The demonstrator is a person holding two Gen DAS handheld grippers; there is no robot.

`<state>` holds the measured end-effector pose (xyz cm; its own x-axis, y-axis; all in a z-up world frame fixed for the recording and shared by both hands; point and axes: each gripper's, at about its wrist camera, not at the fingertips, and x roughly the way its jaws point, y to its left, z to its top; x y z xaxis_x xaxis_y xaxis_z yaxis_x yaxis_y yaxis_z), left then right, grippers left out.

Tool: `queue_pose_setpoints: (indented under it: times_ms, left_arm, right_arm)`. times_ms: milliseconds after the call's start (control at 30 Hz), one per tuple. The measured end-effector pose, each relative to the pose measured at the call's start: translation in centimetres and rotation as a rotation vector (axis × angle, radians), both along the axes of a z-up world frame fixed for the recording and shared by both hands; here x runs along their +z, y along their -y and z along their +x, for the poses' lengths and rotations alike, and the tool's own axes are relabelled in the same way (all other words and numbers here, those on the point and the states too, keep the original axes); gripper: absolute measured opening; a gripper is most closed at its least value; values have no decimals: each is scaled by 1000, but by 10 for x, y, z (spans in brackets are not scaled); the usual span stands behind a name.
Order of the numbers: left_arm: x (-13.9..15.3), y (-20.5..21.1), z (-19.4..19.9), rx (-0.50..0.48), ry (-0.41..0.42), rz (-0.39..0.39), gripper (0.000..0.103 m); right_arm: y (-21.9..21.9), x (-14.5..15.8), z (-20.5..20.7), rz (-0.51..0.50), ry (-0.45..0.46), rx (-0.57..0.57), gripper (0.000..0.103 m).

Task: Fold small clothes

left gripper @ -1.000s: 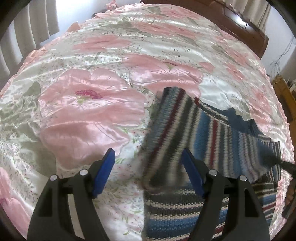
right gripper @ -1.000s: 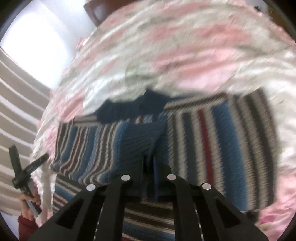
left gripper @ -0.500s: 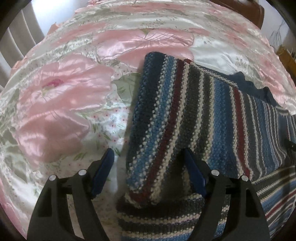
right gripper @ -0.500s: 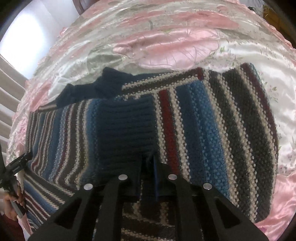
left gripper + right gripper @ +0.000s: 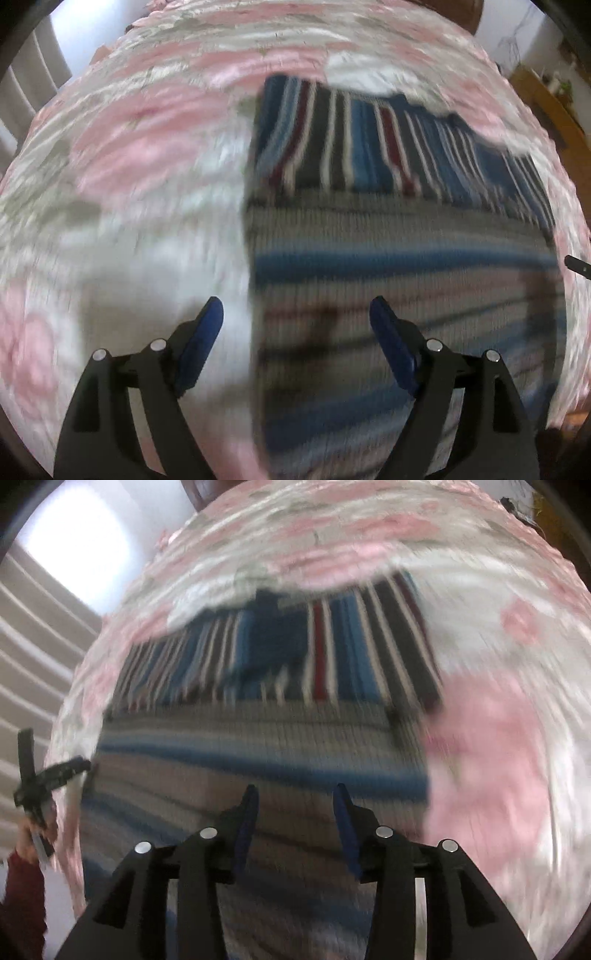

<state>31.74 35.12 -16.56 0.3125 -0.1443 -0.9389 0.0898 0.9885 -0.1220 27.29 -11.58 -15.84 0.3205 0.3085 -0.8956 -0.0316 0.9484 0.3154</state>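
Nearest, left gripper spread wide and empty, blue-padded fingers straddling the left edge of the striped knit sweater, one finger over the floral satin bedspread, the other over the knit. Likewise right gripper parted and gripping nothing, hovering above the sweater's horizontally striped near half, with the other hand-held gripper and a red sleeve off to its far left. Farther ahead of both, folded-over sleeves with stripes running away, dark blue collar past them, then pink-flowered bedspread; both views heavily blurred.
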Motion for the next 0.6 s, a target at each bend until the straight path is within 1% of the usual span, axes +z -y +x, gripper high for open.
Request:
queue_pose_setpoints:
  times_ms: [33,100,200,267,367,467,600]
  left_arm:
    - [-2,0,-20,-10,-23,8,82]
    - [-7,-2,-46,-13,-54,15,82]
    - [-9,-3,-79,-5,-92,-15,82]
    - [-8,-1,-98,-5,-103,-33,83]
    - [-7,3,-120,-5,-119,-57,85]
    - [-10,6,-136,1,-137,-64,86]
    - [-18,11,-153,0,-155,-84,86]
  right_arm:
    - [6,-3,-23,4,-24,1,45]
    - [15,-9,-59,1,-66,-19,45]
    - [25,-12,-97,2,-97,-42,46]
    - [26,-14,-117,-5,-112,-43,49]
    - [24,-18,-142,-1,-147,-35,52]
    - [21,-27,-159,1,-193,-22,52]
    - [18,-41,-174,40,-240,0,53]
